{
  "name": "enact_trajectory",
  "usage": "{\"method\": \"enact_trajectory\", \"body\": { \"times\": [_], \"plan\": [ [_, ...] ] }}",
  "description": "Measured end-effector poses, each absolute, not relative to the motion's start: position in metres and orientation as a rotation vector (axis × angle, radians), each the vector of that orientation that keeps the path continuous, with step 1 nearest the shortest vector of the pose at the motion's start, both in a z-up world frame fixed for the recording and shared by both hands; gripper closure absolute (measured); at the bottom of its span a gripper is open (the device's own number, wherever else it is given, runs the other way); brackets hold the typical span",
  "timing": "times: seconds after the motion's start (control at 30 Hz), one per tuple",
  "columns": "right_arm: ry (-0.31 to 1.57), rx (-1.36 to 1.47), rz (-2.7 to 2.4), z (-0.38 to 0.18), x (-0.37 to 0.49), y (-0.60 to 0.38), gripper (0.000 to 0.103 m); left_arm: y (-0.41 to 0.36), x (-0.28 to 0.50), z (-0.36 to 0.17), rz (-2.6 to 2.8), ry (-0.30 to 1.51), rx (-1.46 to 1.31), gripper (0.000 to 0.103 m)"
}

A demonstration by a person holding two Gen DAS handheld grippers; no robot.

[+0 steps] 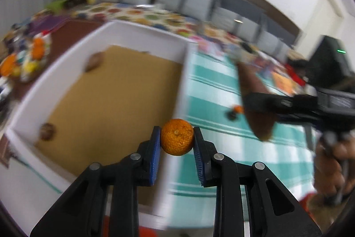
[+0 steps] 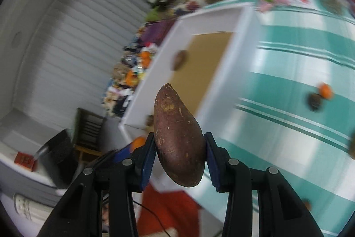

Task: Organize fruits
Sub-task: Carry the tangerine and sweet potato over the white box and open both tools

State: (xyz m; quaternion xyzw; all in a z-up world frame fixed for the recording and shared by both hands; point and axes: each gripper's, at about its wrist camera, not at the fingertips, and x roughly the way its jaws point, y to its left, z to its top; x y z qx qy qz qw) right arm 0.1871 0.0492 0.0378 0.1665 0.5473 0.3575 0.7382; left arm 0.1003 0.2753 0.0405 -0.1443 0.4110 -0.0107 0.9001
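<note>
left claw [image 1: 177, 137] grips orange [image 1: 176, 137] | right claw [image 2: 179, 146] grips sweet potato [image 2: 178, 137], long axis forward, tip away

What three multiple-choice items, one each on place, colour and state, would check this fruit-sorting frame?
1. Where is the small orange?
A. in the white box
B. between the left gripper's pads
C. on the cloth

2. What colour is the white box's floor?
A. tan
B. teal
C. red

3. What is the right gripper doing?
A. hanging open
B. shut on nothing
C. clamping a long brown fruit

Key: 1 B, the blue pads of the left gripper press both its sides; 2 A, tan cardboard shows inside; 3 C, the long brown fruit sits between its pads.
</note>
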Motion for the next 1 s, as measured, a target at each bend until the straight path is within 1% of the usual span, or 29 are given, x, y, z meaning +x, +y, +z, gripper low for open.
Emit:
{"method": "enact_trajectory", "body": {
  "times": [0.07,0.23,0.37,0.47,0.5,0.53,0.57,0.6,0.77,0.87,0.97,1.0],
  "plan": [
    [1.215,0.349,0.809,0.037,0.187,0.085,0.06,0.3,0.107,0.031,0.057,0.867,-0.284,0.075],
    [1.242,0.244,0.804,0.01,0.18,0.156,0.06,0.336,0.116,0.005,0.158,0.919,-0.283,0.075],
    [1.274,0.192,0.783,-0.014,0.182,0.191,0.06,0.348,0.118,-0.011,0.209,0.95,-0.268,0.075],
    [1.27,0.138,0.762,-0.027,0.183,0.203,0.059,0.355,0.115,-0.017,0.247,0.969,-0.262,0.072],
    [1.259,0.132,0.753,-0.027,0.183,0.205,0.057,0.358,0.114,-0.019,0.262,0.973,-0.26,0.062],
    [1.237,0.128,0.747,-0.025,0.182,0.205,0.05,0.361,0.112,-0.02,0.269,0.974,-0.264,0.054],
    [1.223,0.13,0.744,-0.022,0.183,0.201,0.042,0.362,0.109,-0.02,0.275,0.971,-0.271,0.034],
    [1.201,0.134,0.739,-0.017,0.183,0.197,0.031,0.363,0.107,-0.019,0.288,0.956,-0.278,0.025],
    [1.078,0.098,0.698,0.014,0.182,0.161,0.028,0.35,0.099,0.0,0.301,0.882,-0.242,0.024],
    [1.001,0.073,0.652,0.028,0.174,0.12,0.022,0.328,0.1,0.016,0.279,0.807,-0.204,0.024],
    [0.91,-0.012,0.567,0.034,0.155,0.065,0.015,0.3,0.108,0.027,0.216,0.761,-0.188,0.016],
    [0.883,-0.048,0.527,0.033,0.146,0.043,0.011,0.292,0.112,0.028,0.193,0.756,-0.186,0.016]
  ]
}}
